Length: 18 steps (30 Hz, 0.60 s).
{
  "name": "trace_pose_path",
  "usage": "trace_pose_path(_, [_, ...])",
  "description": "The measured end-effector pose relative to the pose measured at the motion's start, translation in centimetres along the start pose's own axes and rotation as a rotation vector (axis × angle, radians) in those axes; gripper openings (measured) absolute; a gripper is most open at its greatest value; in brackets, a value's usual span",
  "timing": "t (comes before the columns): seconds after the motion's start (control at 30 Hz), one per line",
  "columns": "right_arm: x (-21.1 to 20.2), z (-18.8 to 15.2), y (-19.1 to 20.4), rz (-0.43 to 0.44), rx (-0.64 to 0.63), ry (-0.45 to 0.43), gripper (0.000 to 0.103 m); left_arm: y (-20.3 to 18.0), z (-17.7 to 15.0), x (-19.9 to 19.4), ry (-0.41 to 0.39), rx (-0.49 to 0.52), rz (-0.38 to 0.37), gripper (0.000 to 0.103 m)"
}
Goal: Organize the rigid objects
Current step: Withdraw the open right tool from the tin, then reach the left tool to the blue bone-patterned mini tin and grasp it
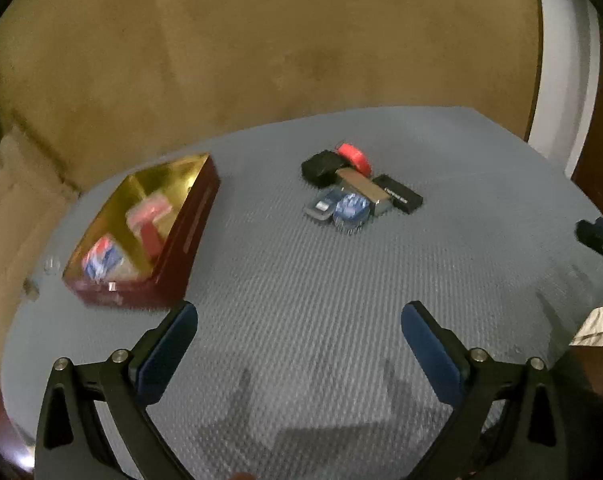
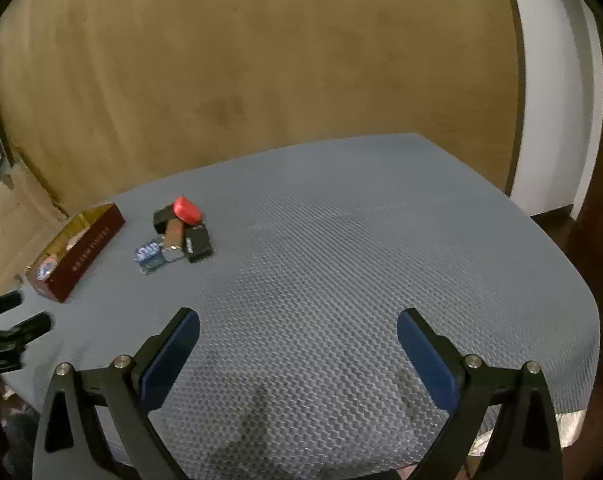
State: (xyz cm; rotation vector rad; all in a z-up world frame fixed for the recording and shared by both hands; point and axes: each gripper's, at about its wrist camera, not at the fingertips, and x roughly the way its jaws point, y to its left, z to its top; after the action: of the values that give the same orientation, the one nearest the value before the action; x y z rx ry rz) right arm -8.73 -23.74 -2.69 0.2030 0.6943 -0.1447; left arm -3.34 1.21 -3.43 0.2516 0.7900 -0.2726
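Note:
A dark red box with a gold inside lies on the grey mat at the left, with red and blue packs in it. A pile of small items sits mid-mat: a red oval case, a black pouch, a tan bar, a black bar, a blue pack. My left gripper hovers open above the mat, well short of the pile. From the right wrist view the box and the red case lie far left. My right gripper is open and holds nothing.
A brown wall stands behind the mat. A pale cardboard surface lies left of the box. The other gripper's black tip shows at the right edge, and the left gripper's fingers show at the left edge.

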Motion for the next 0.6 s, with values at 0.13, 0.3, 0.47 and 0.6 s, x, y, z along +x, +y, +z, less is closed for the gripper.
trace_pose_path(0.13, [-1.3,1.2,0.8,0.036,-0.013,0.0,0.101,-0.5,2.1,1.5,0.017,-0.001,0.022,0.101])
trace_pose_path(0.3, [-3.2,2.2,1.6,-0.027,-0.12,-0.004,0.101,-1.7,4.7,3.7,0.034,-0.058,0.049,0.101])
trace_pose_path(0.47, [-3.8,3.2,0.3,-0.022,-0.08,0.008,0.101,-3.5,7.3,5.7,0.055,-0.12,0.026,0.101])
trace_pose_path(0.6, [-3.4,3.4,-0.8,-0.003,-0.03,0.031,0.101,-5.4,9.0,7.4,0.079,-0.151,0.027,0.101])
